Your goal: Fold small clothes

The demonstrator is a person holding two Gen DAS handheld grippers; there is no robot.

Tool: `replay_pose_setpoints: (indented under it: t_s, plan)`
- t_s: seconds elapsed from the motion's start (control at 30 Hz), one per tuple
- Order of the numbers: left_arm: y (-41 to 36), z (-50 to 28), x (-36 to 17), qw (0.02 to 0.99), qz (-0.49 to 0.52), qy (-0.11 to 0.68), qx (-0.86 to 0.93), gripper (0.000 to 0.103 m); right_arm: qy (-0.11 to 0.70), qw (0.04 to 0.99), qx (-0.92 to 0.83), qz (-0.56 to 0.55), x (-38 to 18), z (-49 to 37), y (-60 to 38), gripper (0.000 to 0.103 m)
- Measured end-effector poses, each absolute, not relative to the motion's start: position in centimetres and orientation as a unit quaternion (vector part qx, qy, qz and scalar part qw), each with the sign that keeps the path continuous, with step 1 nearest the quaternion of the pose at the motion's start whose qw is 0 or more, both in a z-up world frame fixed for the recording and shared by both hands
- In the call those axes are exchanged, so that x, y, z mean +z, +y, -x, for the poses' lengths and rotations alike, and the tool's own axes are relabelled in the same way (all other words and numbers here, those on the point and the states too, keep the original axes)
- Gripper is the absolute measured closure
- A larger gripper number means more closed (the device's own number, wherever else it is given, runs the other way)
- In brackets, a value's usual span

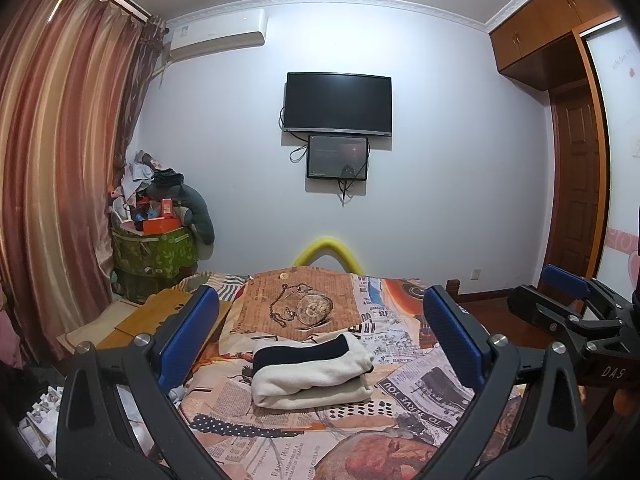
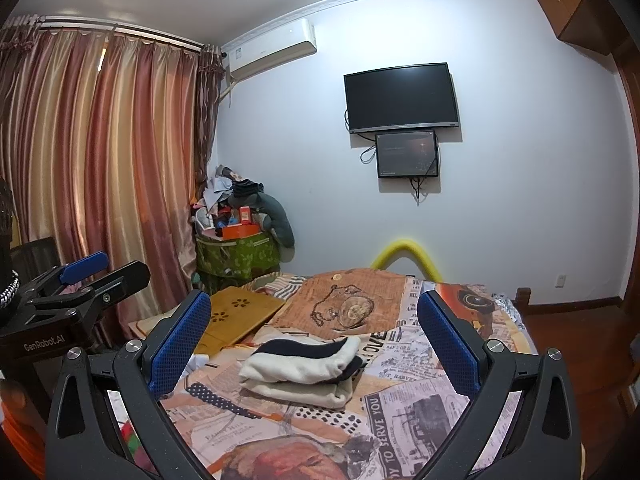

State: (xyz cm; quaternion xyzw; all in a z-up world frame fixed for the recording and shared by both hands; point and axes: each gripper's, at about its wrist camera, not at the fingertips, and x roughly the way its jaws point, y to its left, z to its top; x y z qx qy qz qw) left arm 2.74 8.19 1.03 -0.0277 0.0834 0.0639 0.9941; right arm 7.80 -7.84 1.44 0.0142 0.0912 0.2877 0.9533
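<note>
Printed writing covers the bedspread (image 1: 420, 396): "TO SERVE YOU" runs along one newspaper-style panel, "FANNY HILL" sits on another near the front edge, and "HARVE" shows in part beside the clothes. In the left wrist view the body of the right hand-held gripper (image 1: 560, 296) reads "DAS"; in the right wrist view the body of the left hand-held gripper (image 2: 102, 270) reads "GenRobot.AI". The white unit (image 1: 218, 34) high on the wall carries a small label too blurred to read.

One folded garment (image 1: 312, 372) lies on the bed, cream with a dark navy band, doubled into a thick bundle. It rests near the middle of the bedspread, just before a brown pocket-watch print (image 1: 308, 308). Neither gripper touches it.

Two hand-held grippers are present, each with two blue-padded fingers (image 1: 186, 340). The left one's fingers stand wide apart above the bed, framing the garment with nothing between them. The right one is likewise spread and empty, its pads (image 2: 448, 344) to either side of the bundle in its own view.

On the wall hang two screens: one large dark TV (image 1: 338, 104) and one smaller display (image 1: 337, 157) just below it, with cables trailing. One yellow foam arch (image 1: 328, 254) rises behind the bed. One green leaf-print bin (image 1: 156, 258) stands in the corner, piled with clutter, beside the striped curtain (image 1: 60, 140).
</note>
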Motion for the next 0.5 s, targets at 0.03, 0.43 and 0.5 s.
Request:
replay_pose_setpoints:
  t_s: [0.03,0.43,0.5]
  plan:
    - [8.20,-2.77,1.03,0.994,0.029,0.084,0.063,0.000,0.091,0.953,0.288,-0.014,1.46,-7.82,-7.88,0.001]
    - [8.84,-2.91,0.90,0.994,0.040,0.091,0.047,0.000,0.092,0.953,0.287,-0.013,1.48,-7.77,-7.92,0.001]
    - [8.84,-2.94,0.82,0.994,0.041,0.092,0.045,0.000,0.093,0.953,0.288,-0.014,1.50,-7.80,-7.94,0.001]
